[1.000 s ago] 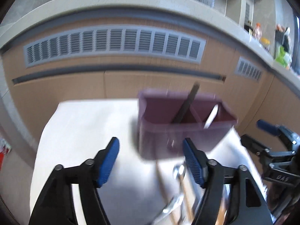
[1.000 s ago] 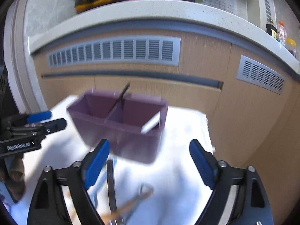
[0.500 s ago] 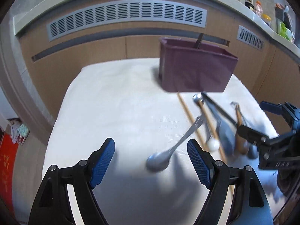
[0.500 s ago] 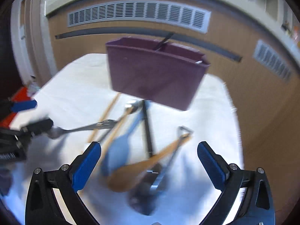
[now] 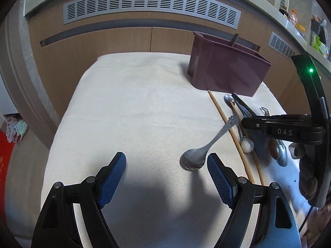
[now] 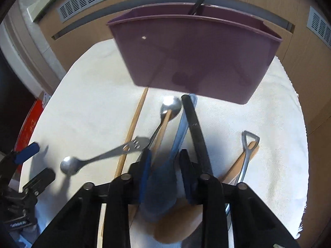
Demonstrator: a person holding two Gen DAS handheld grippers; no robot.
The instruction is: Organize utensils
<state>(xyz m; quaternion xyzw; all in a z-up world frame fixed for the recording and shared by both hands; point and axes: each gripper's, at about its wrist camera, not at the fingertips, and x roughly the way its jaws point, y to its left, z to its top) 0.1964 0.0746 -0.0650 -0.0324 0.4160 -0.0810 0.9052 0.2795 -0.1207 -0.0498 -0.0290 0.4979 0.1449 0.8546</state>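
My right gripper (image 6: 165,165) points down into a heap of utensils in front of the purple caddy (image 6: 192,51). Its jaws are closing, and both pads touch the neck of a blue silicone spoon (image 6: 163,186) lying between them. A black handle (image 6: 194,128), a steel spoon (image 6: 171,105) and wooden chopsticks (image 6: 132,128) lie alongside. My left gripper (image 5: 166,175) hangs open over the white cloth (image 5: 134,113) with nothing between its fingers. The bowl of a steel spoon with a pierced handle (image 5: 206,146) rests just inside its right finger.
The caddy (image 5: 225,70) holds a dark utensil and stands at the cloth's far right, close to wooden cabinet fronts. A wooden spoon (image 6: 238,165) and a shovel-handled metal spoon (image 6: 248,144) lie right of the heap. The cloth's left half lies bare.
Both grippers came down toward the cloth, and the left drew back from the caddy. The right jaws went from wide apart to closed in on the blue spoon.
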